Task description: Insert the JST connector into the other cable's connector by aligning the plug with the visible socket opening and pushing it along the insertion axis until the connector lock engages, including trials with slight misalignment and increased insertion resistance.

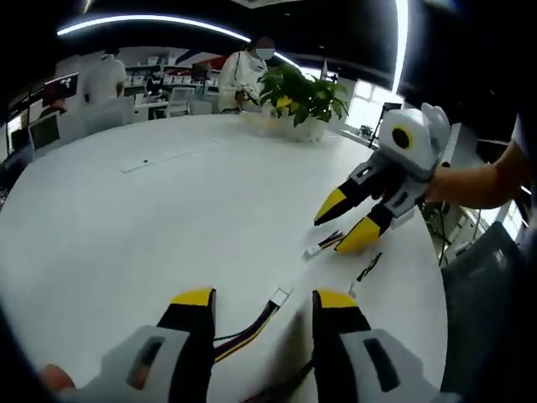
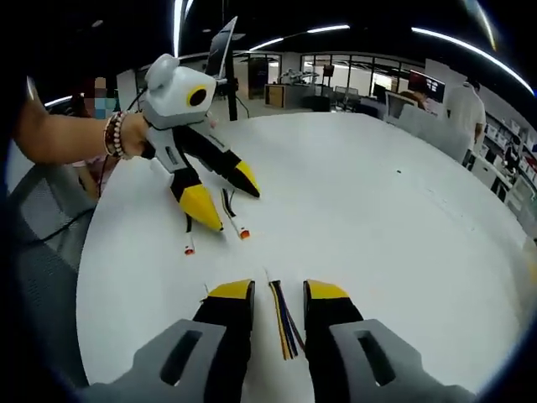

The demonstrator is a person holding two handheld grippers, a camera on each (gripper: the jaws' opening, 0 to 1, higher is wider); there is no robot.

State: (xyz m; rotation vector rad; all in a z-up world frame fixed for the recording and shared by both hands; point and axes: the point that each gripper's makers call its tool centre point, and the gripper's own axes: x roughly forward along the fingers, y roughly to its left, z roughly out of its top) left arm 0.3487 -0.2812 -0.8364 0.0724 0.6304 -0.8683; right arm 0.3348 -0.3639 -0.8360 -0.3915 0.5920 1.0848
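Note:
In the left gripper view, a cable of coloured wires [image 1: 243, 333] with a small white JST connector [image 1: 279, 295] lies on the white table [image 1: 168, 218], between my left gripper's [image 1: 264, 300] open jaws and untouched. My right gripper [image 1: 346, 222] hovers open at the right, just above a second connector with short wires [image 1: 323, 245]. In the right gripper view, a striped wire bundle [image 2: 283, 323] lies on the table between my right gripper's [image 2: 278, 291] open jaws. My left gripper [image 2: 225, 196] is open at upper left, over two thin dark leads with orange tips [image 2: 244, 233].
A thin black lead [image 1: 367, 267] lies near the table's right edge. A potted plant [image 1: 302, 101] stands at the table's far side, with people and desks behind it. A chair [image 1: 487, 285] stands beside the table edge. A person's forearm [image 2: 75, 134] holds the left gripper.

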